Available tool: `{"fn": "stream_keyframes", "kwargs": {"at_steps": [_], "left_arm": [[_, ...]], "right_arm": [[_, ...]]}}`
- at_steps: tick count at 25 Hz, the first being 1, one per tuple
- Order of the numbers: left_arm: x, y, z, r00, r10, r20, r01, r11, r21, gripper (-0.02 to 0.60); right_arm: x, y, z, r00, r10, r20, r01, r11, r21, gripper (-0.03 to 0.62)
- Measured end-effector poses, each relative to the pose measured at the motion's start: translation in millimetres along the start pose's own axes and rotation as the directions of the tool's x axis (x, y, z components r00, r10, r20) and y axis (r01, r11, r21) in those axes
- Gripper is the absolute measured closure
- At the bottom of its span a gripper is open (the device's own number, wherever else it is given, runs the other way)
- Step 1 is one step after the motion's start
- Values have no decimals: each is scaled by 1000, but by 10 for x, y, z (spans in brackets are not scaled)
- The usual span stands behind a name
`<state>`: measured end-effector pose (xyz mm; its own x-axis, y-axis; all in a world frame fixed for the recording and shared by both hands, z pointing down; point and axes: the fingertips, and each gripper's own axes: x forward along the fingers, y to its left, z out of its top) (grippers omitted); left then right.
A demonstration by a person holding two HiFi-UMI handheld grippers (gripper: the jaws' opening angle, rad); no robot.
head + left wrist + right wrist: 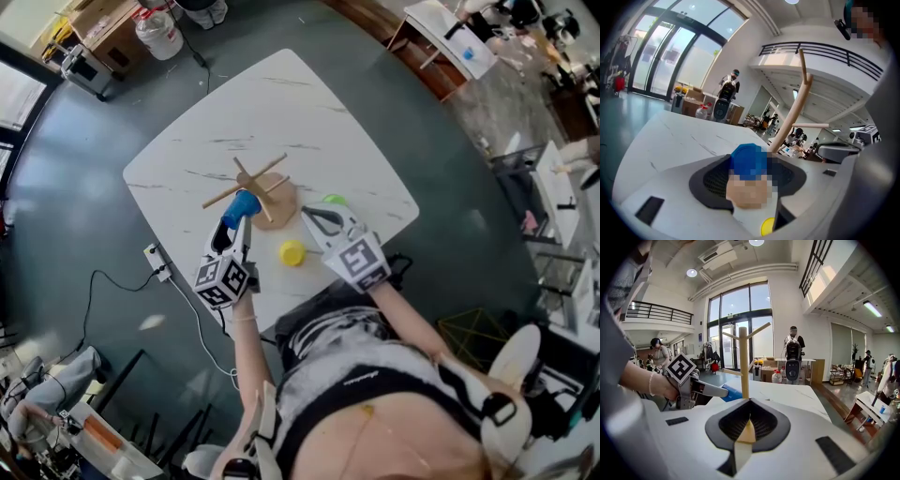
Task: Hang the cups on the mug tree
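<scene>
The left claw [235, 223] grasps the blue cup [246, 202] just beside the mug tree [251, 181]; the right claw [315, 217] is clenched, empty.

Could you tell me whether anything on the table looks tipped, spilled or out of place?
Nothing stands out. The mug tree stands upright on the table, the left gripper holds the blue cup beside it, and the yellow cup and green cup rest on the table. No spill shows.
</scene>
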<state>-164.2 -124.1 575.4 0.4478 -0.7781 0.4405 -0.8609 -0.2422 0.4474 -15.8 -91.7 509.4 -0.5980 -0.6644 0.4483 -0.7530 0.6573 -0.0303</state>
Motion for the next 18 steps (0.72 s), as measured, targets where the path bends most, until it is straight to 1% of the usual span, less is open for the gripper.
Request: {"fn": "stream_keyframes", "kwargs": {"at_steps": [5, 11, 12, 14, 18], "left_arm": [[32, 36, -80, 1000, -16, -3, 16, 1000, -24, 333], [73, 34, -90, 1000, -23, -10, 23, 1000, 9, 322], [77, 30, -92, 1000, -22, -12, 22, 1000, 16, 316], [81, 11, -98, 1000, -24, -12, 24, 999, 21, 281], [79, -18, -115, 1000, -15, -7, 15, 999, 31, 256]], "right_arm": [[-15, -15, 2, 1000, 1, -8, -1, 1000, 0, 589], [1, -59, 3, 1000, 2, -5, -2, 1000, -1, 589], [5, -61, 3, 1000, 3, -1, -3, 1000, -3, 589], [4, -57, -2, 1000, 9, -6, -9, 1000, -8, 589], [-9, -59, -10, 1000, 17, -19, -17, 1000, -13, 589]]}}
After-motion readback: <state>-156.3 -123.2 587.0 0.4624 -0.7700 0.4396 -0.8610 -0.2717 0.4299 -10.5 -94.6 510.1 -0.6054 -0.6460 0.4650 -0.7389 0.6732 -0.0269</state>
